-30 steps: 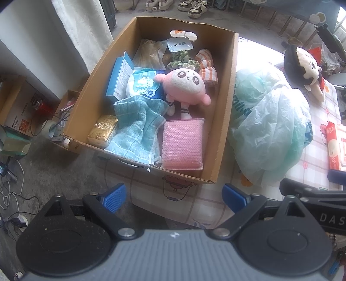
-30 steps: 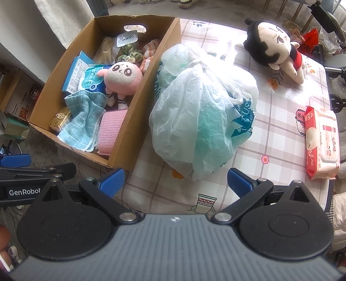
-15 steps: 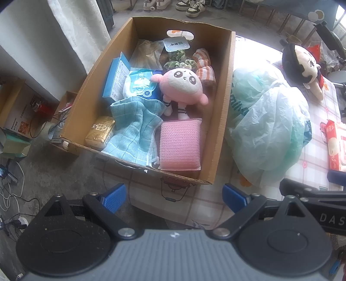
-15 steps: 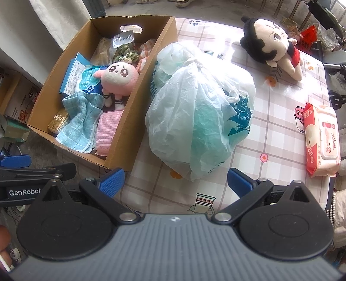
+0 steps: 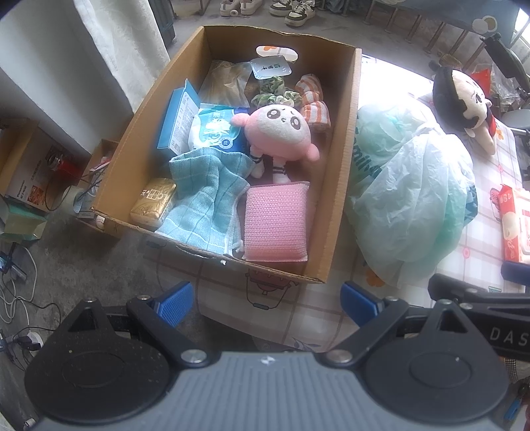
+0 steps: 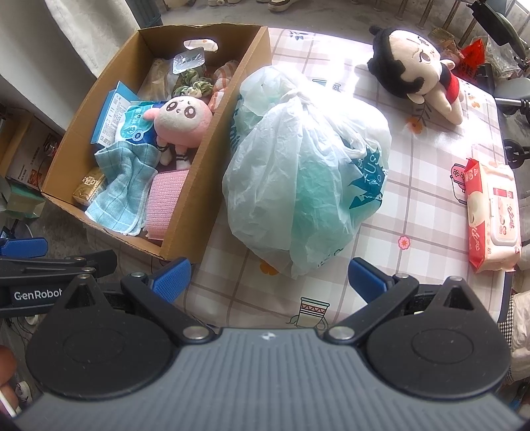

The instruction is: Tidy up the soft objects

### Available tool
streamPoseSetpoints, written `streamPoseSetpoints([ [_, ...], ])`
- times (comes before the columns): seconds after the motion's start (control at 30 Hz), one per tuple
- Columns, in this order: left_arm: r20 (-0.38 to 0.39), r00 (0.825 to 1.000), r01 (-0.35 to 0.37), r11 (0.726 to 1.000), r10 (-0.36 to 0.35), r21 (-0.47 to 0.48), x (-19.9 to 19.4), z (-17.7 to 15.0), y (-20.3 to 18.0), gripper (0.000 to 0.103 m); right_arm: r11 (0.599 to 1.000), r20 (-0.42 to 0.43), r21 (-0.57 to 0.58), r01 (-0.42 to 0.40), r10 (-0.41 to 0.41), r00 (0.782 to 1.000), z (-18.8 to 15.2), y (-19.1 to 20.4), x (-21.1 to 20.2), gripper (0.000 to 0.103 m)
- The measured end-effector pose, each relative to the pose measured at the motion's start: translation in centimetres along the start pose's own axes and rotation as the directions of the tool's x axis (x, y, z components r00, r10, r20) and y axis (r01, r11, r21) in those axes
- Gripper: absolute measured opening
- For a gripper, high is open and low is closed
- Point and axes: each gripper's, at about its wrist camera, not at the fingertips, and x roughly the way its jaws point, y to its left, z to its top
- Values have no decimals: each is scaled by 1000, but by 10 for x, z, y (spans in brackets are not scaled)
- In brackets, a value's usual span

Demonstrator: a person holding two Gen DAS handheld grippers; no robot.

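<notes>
Covering the table is a checked cloth [image 6: 414, 199] with little drawings. On it sits a cardboard box [image 5: 344, 172] holding a pink plush toy [image 5: 281, 132], a blue towel [image 5: 205, 202] and a pink sponge [image 5: 275, 222]. A tied plastic bag [image 6: 304, 172] lies just beside the box. A black-haired doll [image 6: 417, 69] and a wipes pack [image 6: 493, 215] lie farther off. Shoes [image 5: 298, 8] stand on the grey floor. The left gripper [image 5: 265, 298] and right gripper [image 6: 268, 278] hover above, jaws wide and empty.

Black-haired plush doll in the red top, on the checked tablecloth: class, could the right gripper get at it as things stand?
Probably yes. The right gripper is open, and the black-haired plush doll lies uncovered, though the tied green plastic bag sits between them, so go around.
</notes>
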Motion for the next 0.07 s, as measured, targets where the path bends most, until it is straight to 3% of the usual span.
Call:
streamPoseSetpoints([
  [0.07,1,1000,-1,1000,1,3,0,0,1,96,1000,-1,-2,0,0,1000,1,0,0,102],
])
